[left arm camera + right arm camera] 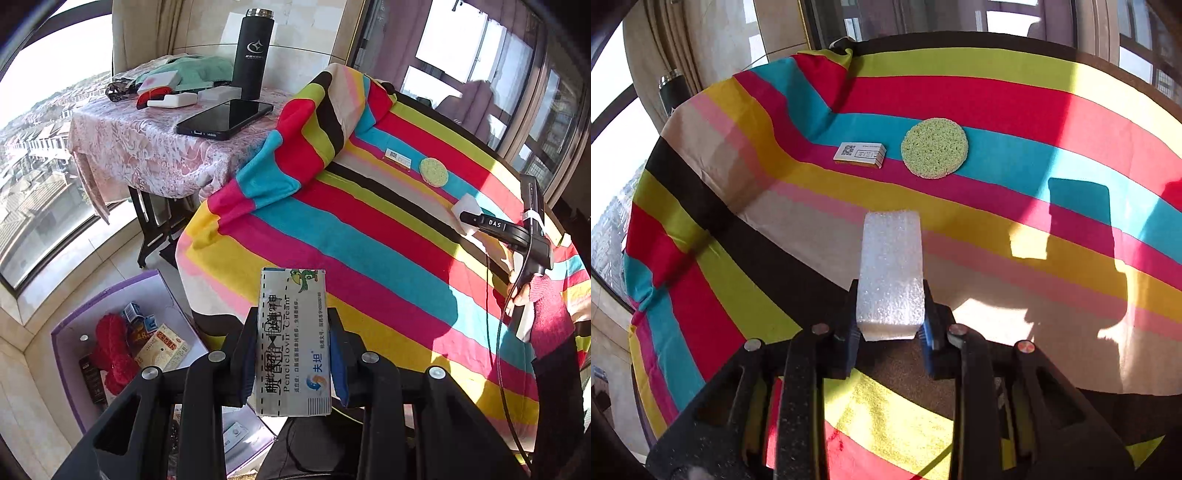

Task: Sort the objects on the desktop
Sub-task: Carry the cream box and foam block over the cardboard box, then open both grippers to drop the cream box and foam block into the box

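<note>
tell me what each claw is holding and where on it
Left claw grips the Penciclovir cream box by its long side edges, near the lower half. Right claw pinches the white foam block across its near end.

I see, at about eleven o'clock, a side counter under a pink lace cloth (140,155) carrying a black flask (254,55), a dark phone (225,118) and green fabric (192,70), with windows (476,48) at one o'clock and rooftops (33,155) at nine.
</note>
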`<state>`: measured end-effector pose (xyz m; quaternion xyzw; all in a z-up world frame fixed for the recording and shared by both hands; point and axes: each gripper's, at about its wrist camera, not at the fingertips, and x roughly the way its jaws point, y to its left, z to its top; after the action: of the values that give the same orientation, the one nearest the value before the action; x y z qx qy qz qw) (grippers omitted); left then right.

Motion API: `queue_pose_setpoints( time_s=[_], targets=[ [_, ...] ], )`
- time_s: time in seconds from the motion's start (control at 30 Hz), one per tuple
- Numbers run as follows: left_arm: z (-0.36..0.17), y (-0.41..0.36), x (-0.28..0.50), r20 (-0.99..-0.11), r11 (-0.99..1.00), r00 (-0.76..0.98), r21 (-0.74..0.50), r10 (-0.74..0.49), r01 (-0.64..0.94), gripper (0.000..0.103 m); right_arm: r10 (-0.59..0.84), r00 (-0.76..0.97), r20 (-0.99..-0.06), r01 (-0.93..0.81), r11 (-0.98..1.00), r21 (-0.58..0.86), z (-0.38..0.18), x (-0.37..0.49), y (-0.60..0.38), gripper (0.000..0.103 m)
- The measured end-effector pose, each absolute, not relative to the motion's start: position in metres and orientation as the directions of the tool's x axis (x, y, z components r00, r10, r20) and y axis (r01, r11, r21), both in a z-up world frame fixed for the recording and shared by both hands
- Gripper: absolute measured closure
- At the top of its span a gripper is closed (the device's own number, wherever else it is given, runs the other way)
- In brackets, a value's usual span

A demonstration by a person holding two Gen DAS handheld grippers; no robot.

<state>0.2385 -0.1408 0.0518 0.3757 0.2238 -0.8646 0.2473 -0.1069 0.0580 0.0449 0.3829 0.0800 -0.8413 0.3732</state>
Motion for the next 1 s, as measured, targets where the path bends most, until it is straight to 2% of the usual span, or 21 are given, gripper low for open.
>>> queue_pose_setpoints(
  time_s=[0.37, 0.63, 1.0],
  targets=[
    [0.047, -0.138, 0.253, -0.761, -0.774, -0.596, -0.208, -0.256, 0.598, 0.069, -0.646, -0.322, -0.692, 0.807, -0.569, 0.156, 0.045, 0.014, 0.081, 0.072],
    [0.044, -0.152, 0.279, -0.775, -0.727, -0.557, -0.192, -0.299, 0.659, 0.069, -0.709, -0.202, -0.675, 0.918, -0.377, 0.121, 0.052, 0.098, 0.041, 0.072],
    [0.032, -0.173, 0.333, -0.806, -0.638, -0.476, -0.165, -0.353, 0.752, 0.069, -0.68, -0.022, -0.733, 0.993, -0.1, 0.063, 0.038, 0.193, -0.033, 0.072]
  ],
)
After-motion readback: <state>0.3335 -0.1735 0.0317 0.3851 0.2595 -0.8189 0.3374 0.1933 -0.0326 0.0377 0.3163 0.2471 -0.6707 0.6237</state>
